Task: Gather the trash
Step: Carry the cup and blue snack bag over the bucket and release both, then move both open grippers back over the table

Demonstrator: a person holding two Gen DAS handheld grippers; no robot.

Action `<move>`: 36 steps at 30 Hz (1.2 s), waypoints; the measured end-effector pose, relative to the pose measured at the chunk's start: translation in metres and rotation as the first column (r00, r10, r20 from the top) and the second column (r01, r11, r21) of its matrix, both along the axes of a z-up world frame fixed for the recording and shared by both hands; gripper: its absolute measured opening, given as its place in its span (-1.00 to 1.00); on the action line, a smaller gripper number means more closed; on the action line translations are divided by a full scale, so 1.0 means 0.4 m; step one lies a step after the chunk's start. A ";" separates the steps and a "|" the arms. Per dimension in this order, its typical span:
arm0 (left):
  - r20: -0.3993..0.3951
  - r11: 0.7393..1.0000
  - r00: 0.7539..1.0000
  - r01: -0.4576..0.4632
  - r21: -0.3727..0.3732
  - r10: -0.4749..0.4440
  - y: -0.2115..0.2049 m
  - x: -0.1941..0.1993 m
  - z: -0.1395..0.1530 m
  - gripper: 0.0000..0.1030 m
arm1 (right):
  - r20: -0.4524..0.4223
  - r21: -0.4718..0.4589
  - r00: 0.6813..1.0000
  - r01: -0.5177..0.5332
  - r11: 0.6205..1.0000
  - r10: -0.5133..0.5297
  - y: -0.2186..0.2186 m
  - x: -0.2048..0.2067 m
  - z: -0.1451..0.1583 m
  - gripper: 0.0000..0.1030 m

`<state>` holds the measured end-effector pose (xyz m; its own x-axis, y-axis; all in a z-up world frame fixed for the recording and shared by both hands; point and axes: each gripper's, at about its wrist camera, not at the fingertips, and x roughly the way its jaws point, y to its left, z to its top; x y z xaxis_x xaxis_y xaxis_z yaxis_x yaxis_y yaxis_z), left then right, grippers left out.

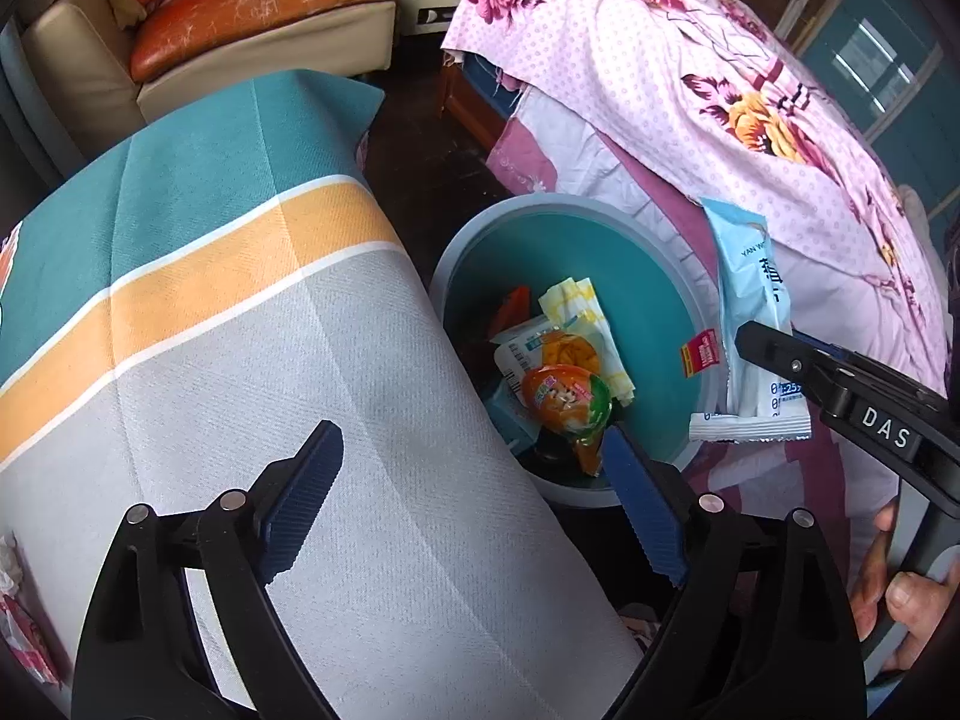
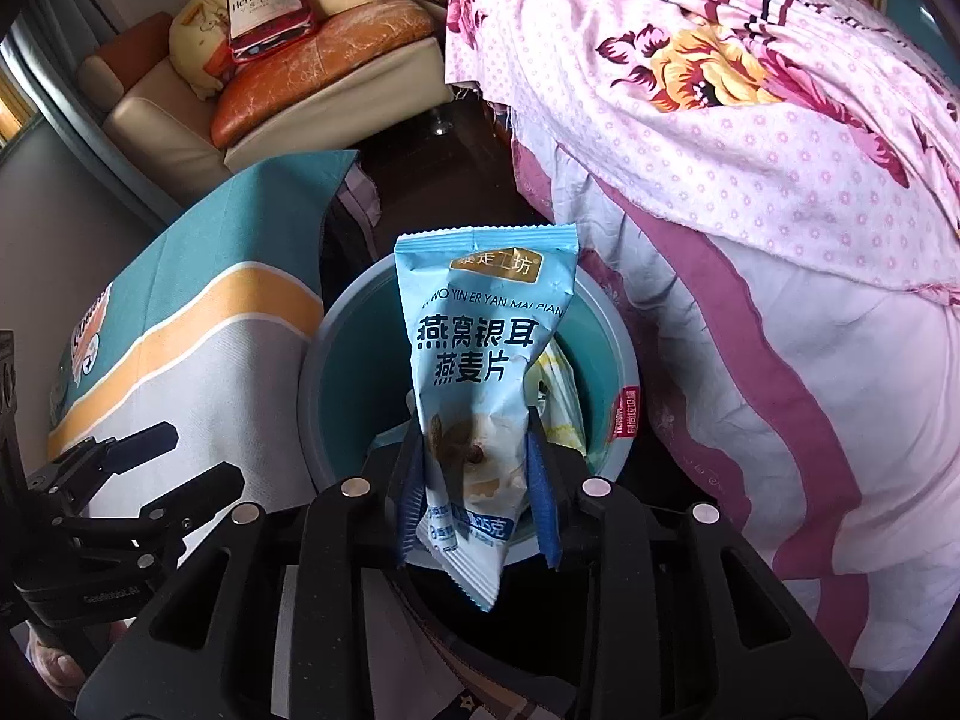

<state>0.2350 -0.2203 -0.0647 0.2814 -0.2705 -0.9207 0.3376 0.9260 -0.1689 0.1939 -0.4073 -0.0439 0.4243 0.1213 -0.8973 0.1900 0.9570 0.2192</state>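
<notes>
A round bin [image 1: 480, 228] with a teal inside stands on the floor between the table and the bed. It holds an orange jelly cup [image 1: 564, 399] and several wrappers. My left gripper [image 1: 474, 444] hovers over the bin's near rim and the table edge, open, with nothing between its blue pads. My right gripper [image 2: 474, 432] is shut on a light blue oatmeal packet [image 2: 480, 324], whose pads press its lower sides. The packet [image 1: 750, 300] hangs over the bin's [image 2: 336, 324] right rim. The left gripper [image 2: 201, 456] shows at the lower left of the right wrist view.
A table under a teal, orange and grey cloth [image 1: 240, 360] stands left of the bin, with wrappers [image 1: 24, 630] at its left edge. A bed with a pink floral sheet [image 1: 660, 90] rises on the right. A sofa [image 1: 240, 18] stands behind. A person's hand [image 1: 900, 588] grips the right tool.
</notes>
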 end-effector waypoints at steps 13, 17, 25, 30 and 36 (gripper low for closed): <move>-0.012 0.998 0.999 -0.033 -0.044 0.033 0.063 -0.011 0.012 0.73 | -0.022 -0.046 1.000 0.004 0.999 -0.005 0.045 -0.006 0.019 0.47; -0.008 0.997 0.999 -0.049 -0.057 0.049 0.092 -0.023 0.023 0.73 | -0.032 -0.064 0.999 -0.016 0.998 0.014 0.073 -0.015 0.032 0.48; 0.008 0.992 0.996 -0.091 -0.088 0.092 0.178 -0.057 0.058 0.73 | -0.034 -0.076 0.998 -0.054 0.996 0.052 0.154 -0.033 0.067 0.49; 0.023 0.987 0.991 -0.127 -0.101 0.130 0.244 -0.083 0.083 0.74 | -0.022 -0.089 0.995 -0.098 0.991 0.097 0.223 -0.041 0.100 0.52; 0.044 0.976 0.979 -0.193 -0.104 0.198 0.360 -0.131 0.106 0.76 | -0.015 -0.091 0.985 -0.170 0.981 0.169 0.336 -0.052 0.124 0.56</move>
